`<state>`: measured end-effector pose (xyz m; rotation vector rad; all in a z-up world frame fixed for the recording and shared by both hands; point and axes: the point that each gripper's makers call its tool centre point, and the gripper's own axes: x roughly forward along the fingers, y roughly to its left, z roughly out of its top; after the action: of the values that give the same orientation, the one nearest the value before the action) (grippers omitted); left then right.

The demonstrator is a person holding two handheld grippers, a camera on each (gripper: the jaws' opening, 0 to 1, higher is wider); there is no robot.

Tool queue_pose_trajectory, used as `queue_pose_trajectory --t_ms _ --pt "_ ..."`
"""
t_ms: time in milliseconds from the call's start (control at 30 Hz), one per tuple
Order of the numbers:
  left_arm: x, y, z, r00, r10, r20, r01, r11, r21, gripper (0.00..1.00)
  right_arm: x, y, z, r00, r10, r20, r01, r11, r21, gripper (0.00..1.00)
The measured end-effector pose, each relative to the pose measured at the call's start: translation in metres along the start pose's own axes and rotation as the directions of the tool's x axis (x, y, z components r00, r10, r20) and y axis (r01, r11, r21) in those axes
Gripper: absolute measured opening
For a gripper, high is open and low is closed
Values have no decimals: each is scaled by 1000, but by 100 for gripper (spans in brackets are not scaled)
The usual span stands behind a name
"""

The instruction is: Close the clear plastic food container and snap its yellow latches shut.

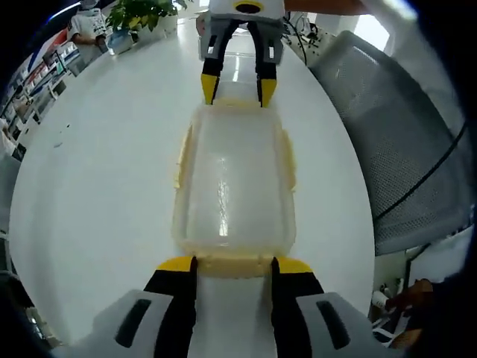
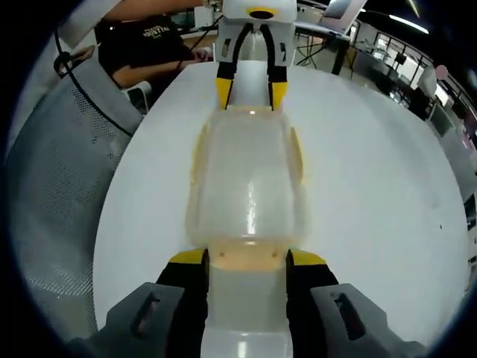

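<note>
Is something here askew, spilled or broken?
Nothing stands out. The clear container sits flat on the white table, lid on, between the left gripper and right gripper, one at each end. No spill or crack shows.

Legible text: none. A person's dark shirt (image 2: 145,33) in the right gripper view carries a line of pale lettering, too small and blurred to read. The shelved items (image 1: 41,63) at the left gripper view's edge show colour only, no readable labels.

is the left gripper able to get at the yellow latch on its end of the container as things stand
Probably yes: the left gripper is open, its jaws either side of the near yellow latch of the container, nothing between.
</note>
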<state>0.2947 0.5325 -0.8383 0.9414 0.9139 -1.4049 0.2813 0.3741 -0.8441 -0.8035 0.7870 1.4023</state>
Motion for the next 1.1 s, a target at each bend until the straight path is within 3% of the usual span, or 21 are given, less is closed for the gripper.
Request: queue_pose_trajectory --t_ms 1100 --pt "4 -4 2 1000 15 -12 -15 999 -40 34 -1 1 0 1000 21 -13 -21 1000 15 35"
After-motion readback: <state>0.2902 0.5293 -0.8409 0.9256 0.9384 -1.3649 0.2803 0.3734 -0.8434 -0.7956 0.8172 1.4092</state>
